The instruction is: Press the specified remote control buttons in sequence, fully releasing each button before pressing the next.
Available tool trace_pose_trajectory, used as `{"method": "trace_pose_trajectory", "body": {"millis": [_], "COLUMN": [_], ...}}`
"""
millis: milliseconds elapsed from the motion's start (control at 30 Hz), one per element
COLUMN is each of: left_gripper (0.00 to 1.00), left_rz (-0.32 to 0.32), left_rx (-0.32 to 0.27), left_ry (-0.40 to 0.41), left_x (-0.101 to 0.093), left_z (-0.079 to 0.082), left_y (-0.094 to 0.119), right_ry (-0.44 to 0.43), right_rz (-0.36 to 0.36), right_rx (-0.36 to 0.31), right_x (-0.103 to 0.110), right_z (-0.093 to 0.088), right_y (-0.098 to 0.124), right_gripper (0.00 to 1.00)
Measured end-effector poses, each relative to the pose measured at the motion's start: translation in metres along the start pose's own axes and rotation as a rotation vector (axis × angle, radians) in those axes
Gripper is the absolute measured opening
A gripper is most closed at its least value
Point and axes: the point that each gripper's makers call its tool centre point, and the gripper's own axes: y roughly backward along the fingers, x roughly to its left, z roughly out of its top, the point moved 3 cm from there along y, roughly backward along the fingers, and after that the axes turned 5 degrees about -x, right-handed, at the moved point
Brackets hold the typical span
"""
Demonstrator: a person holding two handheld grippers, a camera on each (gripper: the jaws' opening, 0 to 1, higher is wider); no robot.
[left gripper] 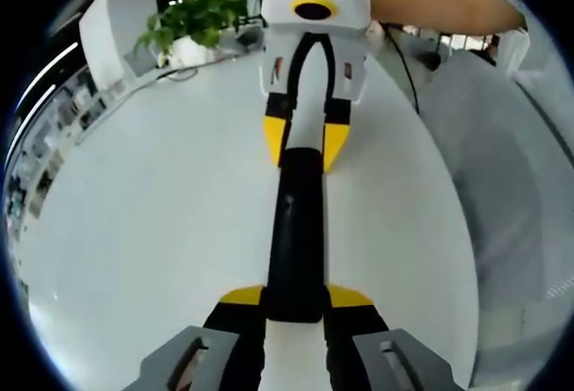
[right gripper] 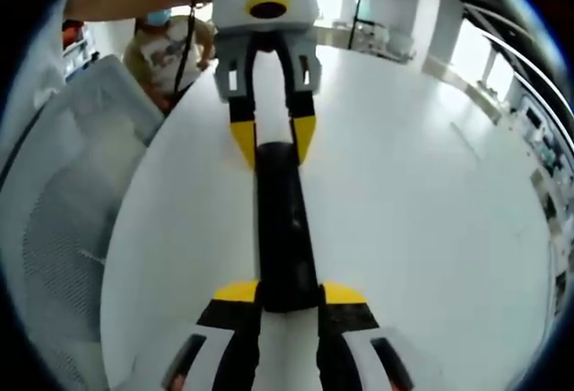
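The remote control (left gripper: 296, 238) is a long, narrow black bar running up the centre of both views, lying over the white table (left gripper: 152, 230). It looks rigid, light and smooth-cased, so likely to slip under an off-centre push; take hold at the ends, across its narrow width. The left gripper (left gripper: 296, 306), at bottom centre of the left gripper view, has its yellow-tipped jaws clamped on the near end. The right gripper (right gripper: 289, 301), at bottom centre of the right gripper view, clamps the opposite end. The two grippers face each other along the remote. No buttons are legible
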Motion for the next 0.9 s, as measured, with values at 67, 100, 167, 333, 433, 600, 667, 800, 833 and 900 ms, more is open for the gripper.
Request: {"method": "trace_pose_trajectory", "body": {"millis": [67,100,167,333,433,600,667,800,833,900], "left_gripper": [0.23,0.23,0.23,0.23,0.23,0.23,0.23,0.23,0.23,0.23], "left_rz": [0.001,0.002,0.002,0.001,0.000,-0.001,-0.001,-0.001,-0.002,-0.002], "left_rx": [-0.001,0.000,0.003,0.002,0.003,0.011,0.011,0.011,0.011,0.014], "left_ry": [0.001,0.001,0.001,-0.001,-0.001,-0.005,-0.005,-0.005,-0.005,-0.005], "left_x": [0.000,0.000,0.000,0.000,0.001,0.001,0.001,0.000,0.000,0.000], "left_z": [0.000,0.000,0.000,0.000,-0.001,-0.001,-0.001,-0.001,-0.001,-0.001], "left_y": [0.000,0.000,0.000,0.000,0.000,0.000,0.000,0.000,0.000,0.000], "right_ry": [-0.001,0.002,0.002,0.000,0.005,0.014,0.012,0.007,0.009,0.015], "right_rz": [0.001,0.002,0.003,-0.003,-0.008,-0.015,-0.025,-0.035,-0.038,-0.043], "right_rx": [0.001,0.003,0.004,0.007,0.010,0.022,0.024,0.011,0.010,0.006], "right_x": [0.000,0.000,-0.001,0.000,0.000,-0.001,-0.002,-0.002,-0.002,-0.002], "right_z": [0.000,0.000,0.001,0.001,0.002,0.000,-0.001,0.000,0.001,0.003], "right_y": [0.000,0.000,-0.001,0.000,-0.001,0.001,0.003,0.009,0.010,0.012], "right_gripper": [0.20,0.20,0.21,0.21,0.21,0.23,0.25,0.25,0.25,0.25]}}
